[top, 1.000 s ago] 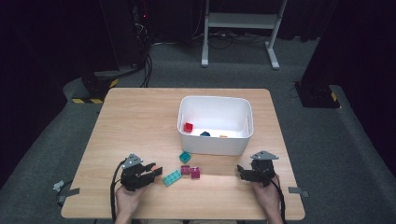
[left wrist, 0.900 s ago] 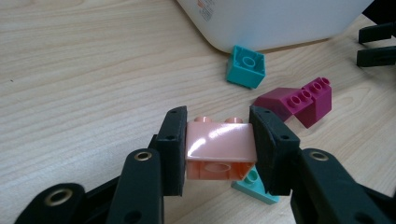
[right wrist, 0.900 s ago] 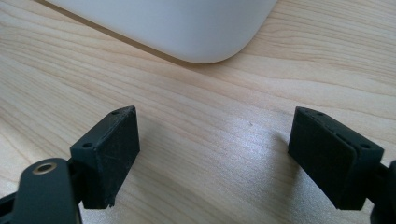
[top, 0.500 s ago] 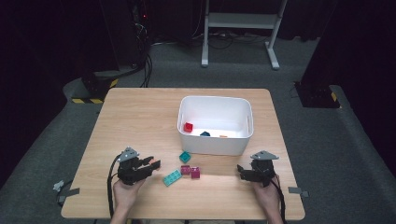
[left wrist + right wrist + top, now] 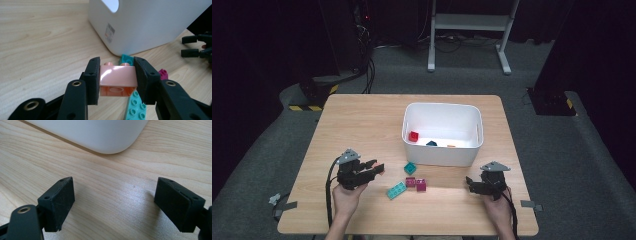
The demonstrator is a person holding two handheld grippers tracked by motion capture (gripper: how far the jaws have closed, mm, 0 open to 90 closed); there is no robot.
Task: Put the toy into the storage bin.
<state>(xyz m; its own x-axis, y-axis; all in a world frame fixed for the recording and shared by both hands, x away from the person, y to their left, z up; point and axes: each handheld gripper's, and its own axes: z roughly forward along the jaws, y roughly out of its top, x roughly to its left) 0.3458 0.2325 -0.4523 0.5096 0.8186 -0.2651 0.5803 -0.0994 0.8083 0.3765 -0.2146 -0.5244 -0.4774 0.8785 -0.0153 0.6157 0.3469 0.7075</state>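
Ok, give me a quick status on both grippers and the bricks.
Left gripper shut on peach brick, lifted. Right gripper open, empty. White bin ahead; teal brick and magenta bricks lie between.

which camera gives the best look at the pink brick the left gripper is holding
The left gripper view: the pink brick sits large between the left gripper jaws, studs up. In the high view it is a small pinkish speck at the jaw tips.

A white bin (image 5: 442, 150) on the bench (image 5: 362, 125) holds a red brick (image 5: 413, 136); a magenta brick (image 5: 416, 184) lies before it.
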